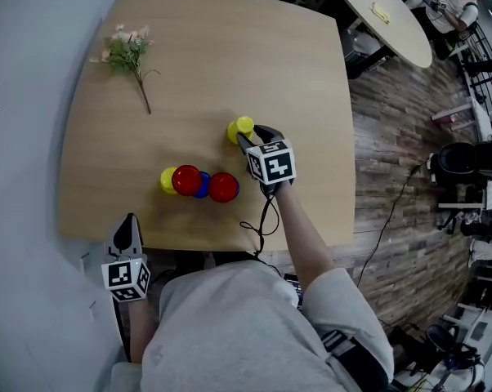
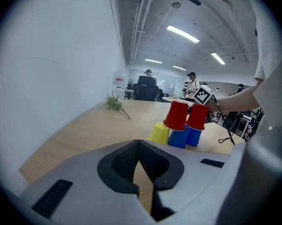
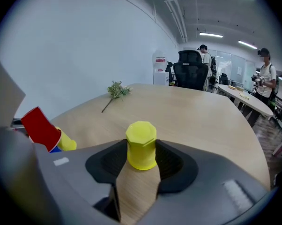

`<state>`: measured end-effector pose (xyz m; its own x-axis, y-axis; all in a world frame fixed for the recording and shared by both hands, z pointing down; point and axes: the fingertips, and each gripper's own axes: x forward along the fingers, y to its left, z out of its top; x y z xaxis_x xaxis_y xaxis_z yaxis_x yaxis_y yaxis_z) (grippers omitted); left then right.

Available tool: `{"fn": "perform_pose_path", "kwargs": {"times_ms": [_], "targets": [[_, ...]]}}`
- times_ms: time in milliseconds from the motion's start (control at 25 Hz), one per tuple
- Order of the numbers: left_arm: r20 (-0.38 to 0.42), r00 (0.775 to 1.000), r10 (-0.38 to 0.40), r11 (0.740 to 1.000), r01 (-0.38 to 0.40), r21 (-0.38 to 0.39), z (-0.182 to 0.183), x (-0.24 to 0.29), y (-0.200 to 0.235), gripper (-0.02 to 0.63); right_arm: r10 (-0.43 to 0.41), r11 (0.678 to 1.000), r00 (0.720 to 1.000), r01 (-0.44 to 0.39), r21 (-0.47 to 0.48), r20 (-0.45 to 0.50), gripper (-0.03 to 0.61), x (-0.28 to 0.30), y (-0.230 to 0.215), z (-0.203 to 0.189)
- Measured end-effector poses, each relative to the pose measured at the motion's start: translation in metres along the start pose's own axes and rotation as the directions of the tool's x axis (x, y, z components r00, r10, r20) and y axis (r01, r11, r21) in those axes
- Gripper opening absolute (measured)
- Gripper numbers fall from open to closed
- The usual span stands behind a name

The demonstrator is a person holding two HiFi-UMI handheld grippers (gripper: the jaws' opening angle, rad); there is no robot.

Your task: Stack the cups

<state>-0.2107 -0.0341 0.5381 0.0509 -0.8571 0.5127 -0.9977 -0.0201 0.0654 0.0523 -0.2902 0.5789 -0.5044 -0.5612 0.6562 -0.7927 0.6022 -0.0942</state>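
A yellow cup (image 1: 239, 126) stands upside down on the wooden table (image 1: 230, 47), right of centre. My right gripper (image 1: 250, 135) has it between its jaws. In the right gripper view both pads lie against the sides of the yellow cup (image 3: 141, 143), and the right gripper (image 3: 141, 157) is shut on it. To the left stands a cluster of upside-down cups: a yellow cup (image 1: 167, 180), a red cup (image 1: 187, 180) and another red cup (image 1: 223, 187) resting on blue cups (image 1: 202, 186). My left gripper (image 1: 129, 227) hangs off the table's near left corner, shut and empty, its jaws (image 2: 140, 159) pointing at the cluster.
A sprig of dried flowers (image 1: 128, 49) lies at the table's far left. A black cable (image 1: 259, 225) trails from my right gripper over the near edge. Beyond the table's right edge are a wood-plank floor, a round table (image 1: 385, 11) and office chairs.
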Motion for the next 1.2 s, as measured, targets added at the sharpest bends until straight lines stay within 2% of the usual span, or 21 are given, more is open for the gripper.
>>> {"fn": "perform_pose_path", "kwargs": {"times_ms": [160,320,720,1000,1200], "targets": [[0.007,0.999,-0.036,0.999,0.035,0.016,0.005,0.008,-0.004,0.008,0.008,1.0,0.999,-0.007,-0.017,0.049,0.195,-0.025,0.009,0.013],[0.018,0.995,-0.103,0.994,0.102,0.047,0.015,0.021,-0.016,0.008,0.015,0.999,0.993,-0.01,-0.039,0.114,0.192,-0.065,0.022,0.028],[0.017,0.965,-0.262,0.958,0.258,0.129,0.027,0.037,-0.039,0.008,0.008,1.0,0.966,-0.004,-0.014,0.258,0.19,-0.159,0.07,0.054],[0.01,0.944,-0.331,0.933,0.325,0.156,0.022,0.032,-0.04,0.008,0.051,0.998,0.966,-0.043,-0.037,0.252,0.19,-0.187,0.121,0.058],[0.009,0.939,-0.345,0.927,0.339,0.161,0.022,0.026,-0.038,0.008,0.076,0.996,0.974,-0.065,-0.06,0.215,0.19,-0.188,0.144,0.059]]}}
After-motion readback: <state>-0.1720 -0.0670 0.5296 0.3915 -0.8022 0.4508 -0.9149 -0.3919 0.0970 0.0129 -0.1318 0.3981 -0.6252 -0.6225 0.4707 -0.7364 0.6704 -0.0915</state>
